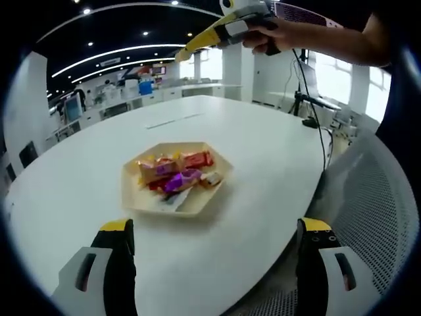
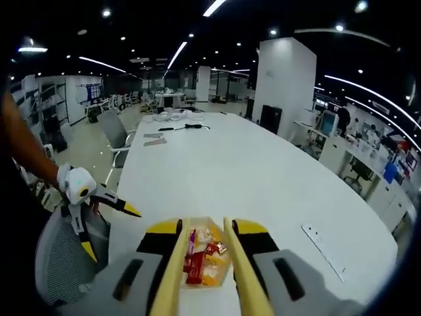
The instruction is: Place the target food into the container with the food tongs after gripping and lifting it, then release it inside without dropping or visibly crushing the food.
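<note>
Bench (image 1: 263, 141): big white oval top, bare around the tray, which leaves free approach from any side.
Chair (image 1: 378, 197): grey mesh back just beside the near bench edge, under the left gripper.
Tray (image 1: 141, 197): pale 6-sided dish near the bench edge, within reach of both hands.
Food (image 1: 176, 174): wrapped snacks, red, orange, purple, heaped in the tray; none lifted yet.
Left gripper (image 1: 214, 263): jaws spread wide, holding nothing; hangs short of the tray, probably on standby.
Right gripper (image 2: 205, 273): pinching the tongs, raised above the tray.
Tongs (image 2: 172, 276): 2 yellow arms apart, framing the snacks, apparently lining up a pick.
Container: cannot tell where.
</note>
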Demonstrator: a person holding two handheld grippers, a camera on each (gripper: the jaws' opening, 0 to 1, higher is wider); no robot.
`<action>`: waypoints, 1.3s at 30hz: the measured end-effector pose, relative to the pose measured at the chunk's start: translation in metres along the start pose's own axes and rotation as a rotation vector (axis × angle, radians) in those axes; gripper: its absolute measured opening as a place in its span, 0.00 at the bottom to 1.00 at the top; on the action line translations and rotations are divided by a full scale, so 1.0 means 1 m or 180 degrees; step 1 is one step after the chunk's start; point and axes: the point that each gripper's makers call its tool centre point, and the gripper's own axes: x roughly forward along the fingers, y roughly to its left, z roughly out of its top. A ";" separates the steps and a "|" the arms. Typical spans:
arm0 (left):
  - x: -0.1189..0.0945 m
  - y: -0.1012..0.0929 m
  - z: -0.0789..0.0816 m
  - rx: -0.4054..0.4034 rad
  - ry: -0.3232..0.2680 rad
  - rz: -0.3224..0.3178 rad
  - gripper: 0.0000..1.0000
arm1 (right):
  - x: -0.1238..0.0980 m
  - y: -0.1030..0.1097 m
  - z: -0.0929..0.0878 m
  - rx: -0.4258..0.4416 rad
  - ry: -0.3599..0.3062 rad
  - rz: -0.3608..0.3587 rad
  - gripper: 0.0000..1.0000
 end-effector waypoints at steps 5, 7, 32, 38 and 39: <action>0.000 -0.001 0.001 -0.0033 -0.0027 -0.0016 0.99 | -0.018 0.003 -0.012 0.0040 -0.0123 -0.0060 0.28; 0.000 -0.002 0.002 -0.0030 -0.0028 -0.0022 0.99 | -0.022 0.005 -0.014 0.0051 -0.0186 -0.0065 0.28; -0.001 -0.011 0.013 -0.0072 -0.0210 -0.0183 0.99 | -0.052 0.032 -0.039 0.0212 -0.0633 -0.0465 0.29; -0.006 -0.013 0.025 -0.0160 -0.0390 -0.0222 0.99 | -0.056 0.044 -0.061 0.0330 -0.0594 -0.0581 0.29; -0.008 -0.015 0.030 -0.0183 -0.0475 -0.0249 0.99 | -0.057 0.044 -0.066 0.0402 -0.0597 -0.0617 0.29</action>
